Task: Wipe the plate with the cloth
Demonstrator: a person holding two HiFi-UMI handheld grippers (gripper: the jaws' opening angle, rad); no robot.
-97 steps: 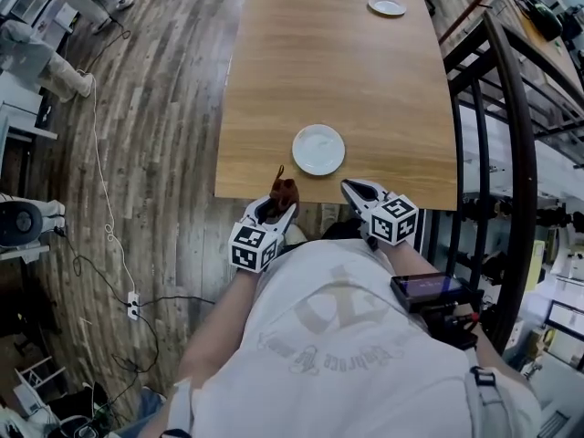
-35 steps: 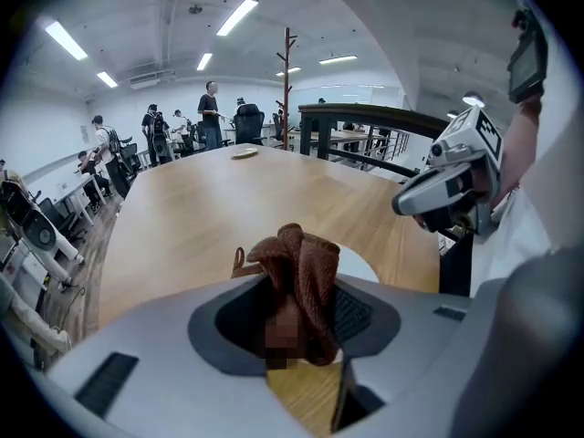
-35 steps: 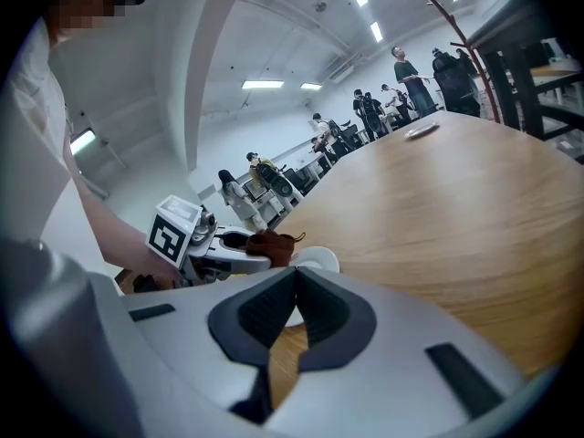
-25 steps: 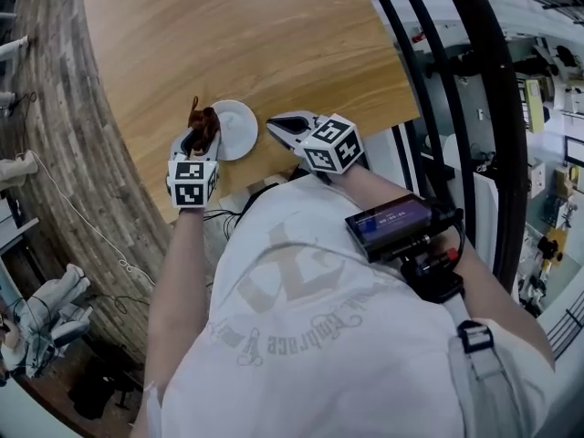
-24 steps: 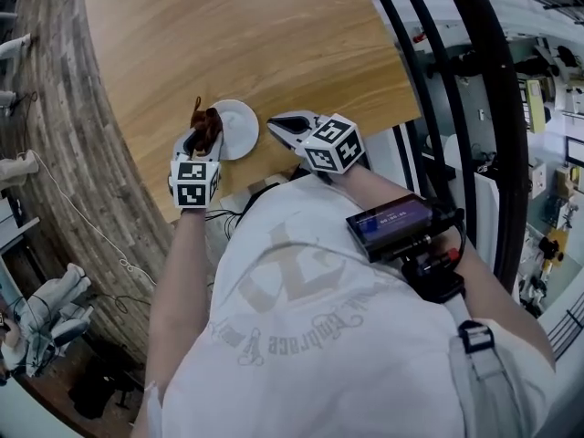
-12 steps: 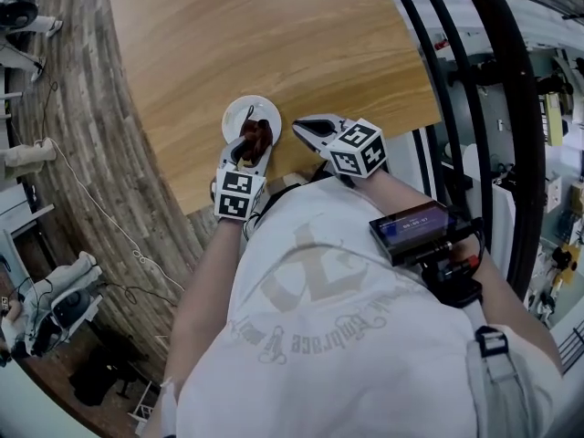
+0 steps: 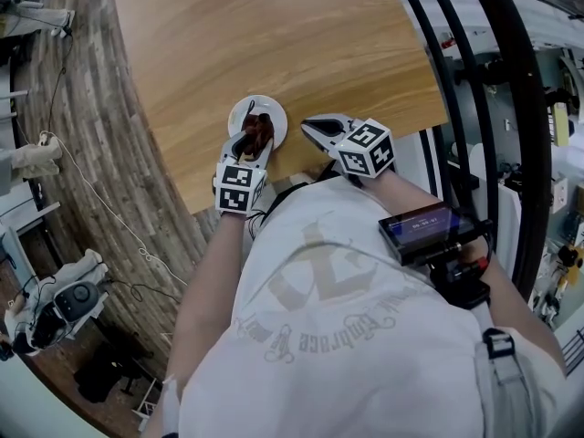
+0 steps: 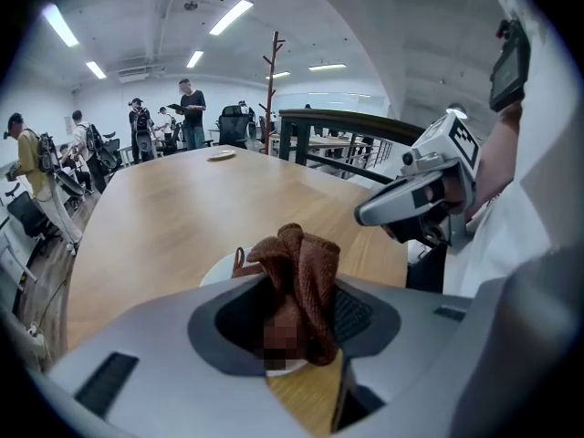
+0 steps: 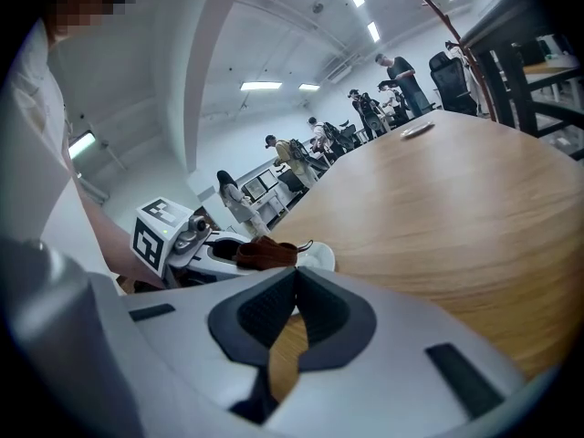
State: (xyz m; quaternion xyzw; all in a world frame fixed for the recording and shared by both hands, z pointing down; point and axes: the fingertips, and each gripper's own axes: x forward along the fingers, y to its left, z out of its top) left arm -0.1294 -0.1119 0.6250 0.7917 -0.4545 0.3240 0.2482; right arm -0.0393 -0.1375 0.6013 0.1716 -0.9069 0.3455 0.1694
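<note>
A small white plate [image 7: 245, 109] lies near the front edge of the wooden table [image 7: 274, 35]. A crumpled brown cloth [image 7: 259, 131] rests over the plate's near half, and my left gripper [image 7: 254, 140] is shut on it. In the left gripper view the cloth [image 8: 297, 276] bulges up between the jaws, with a sliver of plate [image 8: 217, 268] showing to its left. My right gripper [image 7: 318, 128] hovers just right of the plate, shut and holding nothing. The right gripper view shows its pads [image 9: 274, 308] meeting, with the cloth [image 9: 265, 252] and plate [image 9: 319, 260] beyond.
A second small plate [image 8: 220, 155] sits at the table's far end. A black metal railing [image 7: 474, 80] runs along the right side. Cables trail over the plank floor [image 7: 82, 181] on the left. Several people [image 8: 190, 112] and a coat stand [image 8: 272, 71] are beyond the table.
The left gripper has carried the cloth from off the table's edge to the plate's left rim, then onto the plate. The right gripper has moved in beside the plate.
</note>
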